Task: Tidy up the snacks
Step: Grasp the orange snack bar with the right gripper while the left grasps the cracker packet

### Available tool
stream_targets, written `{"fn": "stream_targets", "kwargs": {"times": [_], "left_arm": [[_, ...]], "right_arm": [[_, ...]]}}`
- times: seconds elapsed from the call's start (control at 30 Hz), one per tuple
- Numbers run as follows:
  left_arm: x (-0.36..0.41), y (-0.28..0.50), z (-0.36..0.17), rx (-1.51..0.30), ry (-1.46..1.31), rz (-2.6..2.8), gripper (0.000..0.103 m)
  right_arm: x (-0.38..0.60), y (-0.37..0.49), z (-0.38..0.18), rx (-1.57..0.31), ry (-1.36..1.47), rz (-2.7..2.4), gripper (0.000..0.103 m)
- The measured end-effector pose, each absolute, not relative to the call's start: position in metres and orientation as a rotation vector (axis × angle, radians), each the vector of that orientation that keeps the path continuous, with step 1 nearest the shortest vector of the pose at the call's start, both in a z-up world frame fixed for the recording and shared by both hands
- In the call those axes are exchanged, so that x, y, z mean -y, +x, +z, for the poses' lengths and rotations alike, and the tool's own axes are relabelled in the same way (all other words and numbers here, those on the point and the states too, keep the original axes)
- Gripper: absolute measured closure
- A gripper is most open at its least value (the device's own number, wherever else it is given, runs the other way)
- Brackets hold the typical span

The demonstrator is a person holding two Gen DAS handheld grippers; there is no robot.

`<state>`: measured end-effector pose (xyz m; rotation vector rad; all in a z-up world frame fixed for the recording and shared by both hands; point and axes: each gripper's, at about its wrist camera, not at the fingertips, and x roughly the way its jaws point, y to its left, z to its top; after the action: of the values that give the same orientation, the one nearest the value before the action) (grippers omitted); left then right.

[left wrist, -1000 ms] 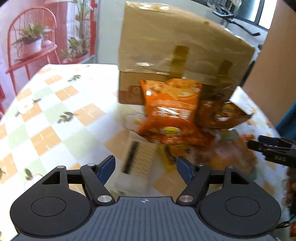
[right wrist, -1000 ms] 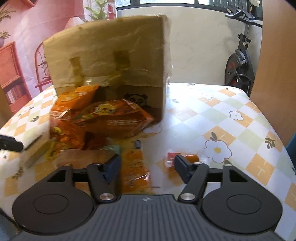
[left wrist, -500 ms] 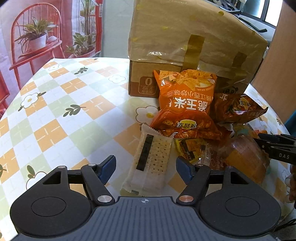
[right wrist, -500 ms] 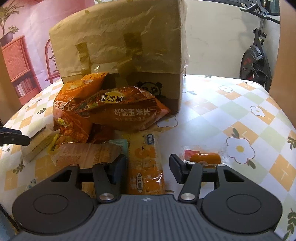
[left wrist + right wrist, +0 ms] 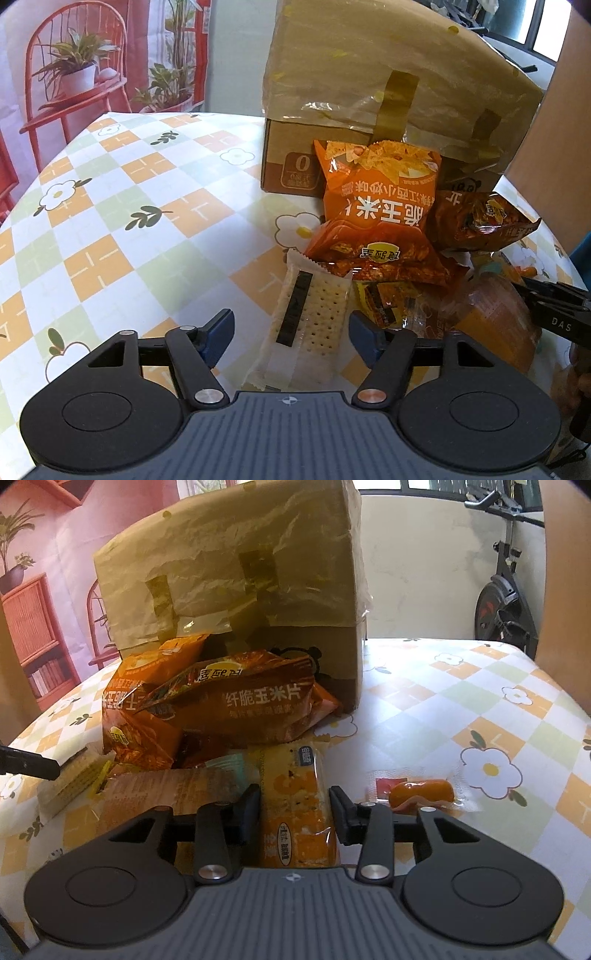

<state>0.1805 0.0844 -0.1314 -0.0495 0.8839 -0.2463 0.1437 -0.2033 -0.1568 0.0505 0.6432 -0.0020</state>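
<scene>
Right claw (image 5: 293, 806), jaws just closing, brackets the orange rectangular snack bar (image 5: 295, 805), not visibly clamped; left claw (image 5: 290, 336) stands apart around the white cracker packet (image 5: 306, 317). Snacks lie unsorted on the worktop (image 5: 110, 221).

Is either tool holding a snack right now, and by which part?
Neither grips yet. Right tool, closing, straddles the orange bar mid-length; left tool brackets the cracker pack.

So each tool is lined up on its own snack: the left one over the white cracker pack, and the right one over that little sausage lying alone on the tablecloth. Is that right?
Not quite. The right gripper is lined up on the long orange snack bar, which lies between its fingers in the right wrist view; its jaws have just been closing around it. The sausage lies off to the side. The left gripper is indeed over the white cracker pack.
</scene>
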Motion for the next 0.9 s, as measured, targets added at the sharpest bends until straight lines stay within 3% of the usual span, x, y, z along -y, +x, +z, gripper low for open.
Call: {"fn": "stream_targets", "kwargs": {"times": [0.63, 0.73, 0.83, 0.9], "left_arm": [[-0.068, 0.195, -0.147, -0.887, 0.033, -0.295, 0.034], [-0.066, 0.194, -0.150, -0.885, 0.036, -0.294, 0.038], [-0.066, 0.189, -0.150, -0.872, 0.045, -0.278, 0.052], [-0.069, 0.187, -0.150, -0.869, 0.031, -0.271, 0.052]], "right_arm": [[0.204, 0.141, -0.159, -0.634, 0.059, -0.005, 0.061], [0.204, 0.141, -0.159, -0.633, 0.060, -0.004, 0.061], [0.204, 0.141, -0.159, -0.633, 0.060, -0.004, 0.061], [0.204, 0.142, -0.159, -0.634, 0.065, -0.003, 0.061]]}}
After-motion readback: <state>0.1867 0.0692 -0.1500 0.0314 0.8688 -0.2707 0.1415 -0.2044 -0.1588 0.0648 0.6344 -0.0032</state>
